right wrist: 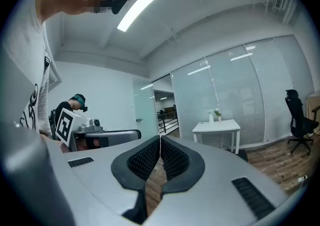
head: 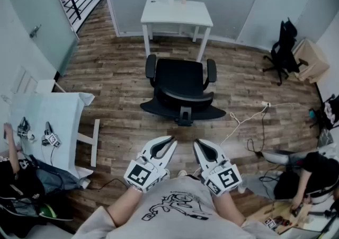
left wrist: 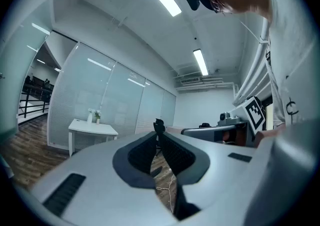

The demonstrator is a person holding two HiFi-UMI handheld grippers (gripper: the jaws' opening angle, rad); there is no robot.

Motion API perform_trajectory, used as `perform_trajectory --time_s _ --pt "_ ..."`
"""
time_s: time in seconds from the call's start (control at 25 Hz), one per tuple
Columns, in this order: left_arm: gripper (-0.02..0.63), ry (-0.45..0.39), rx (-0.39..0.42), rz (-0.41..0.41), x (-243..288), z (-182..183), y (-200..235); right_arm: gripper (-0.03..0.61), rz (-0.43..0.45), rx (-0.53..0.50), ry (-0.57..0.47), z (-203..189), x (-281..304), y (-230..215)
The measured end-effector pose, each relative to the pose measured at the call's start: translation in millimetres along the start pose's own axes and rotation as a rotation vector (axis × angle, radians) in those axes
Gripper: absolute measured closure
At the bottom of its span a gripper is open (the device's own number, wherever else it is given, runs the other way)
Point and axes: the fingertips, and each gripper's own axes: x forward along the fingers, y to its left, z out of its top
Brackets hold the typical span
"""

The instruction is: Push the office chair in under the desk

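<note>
A black office chair (head: 180, 85) stands on the wood floor, its seat toward the white desk (head: 177, 12) and its backrest toward me. The chair sits out from the desk, a little in front of it. My left gripper (head: 171, 139) and right gripper (head: 196, 142) are held side by side near my chest, well short of the chair's back. Both are shut with nothing between the jaws. In the left gripper view the left gripper (left wrist: 158, 126) points level at the room, with the desk (left wrist: 93, 129) far off at the left. In the right gripper view the right gripper (right wrist: 160, 139) is level too, the desk (right wrist: 216, 128) to its right.
A white table (head: 46, 121) with small devices stands at the left, a person beside it. Another black chair (head: 283, 47) and a cardboard box (head: 310, 59) are at the back right. A white cable (head: 249, 117) trails over the floor to the right of the chair. A person crouches at the right.
</note>
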Motion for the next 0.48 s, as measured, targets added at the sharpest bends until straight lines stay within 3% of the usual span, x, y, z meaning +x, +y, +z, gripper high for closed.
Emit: perform_trajectory --time_s 0.48 --pt "0.562 0.047 0.011 0.016 -7.4 -11.9 18.9 0.54 -0.027 -0.061 0.01 -1.9 10.5 -1.0"
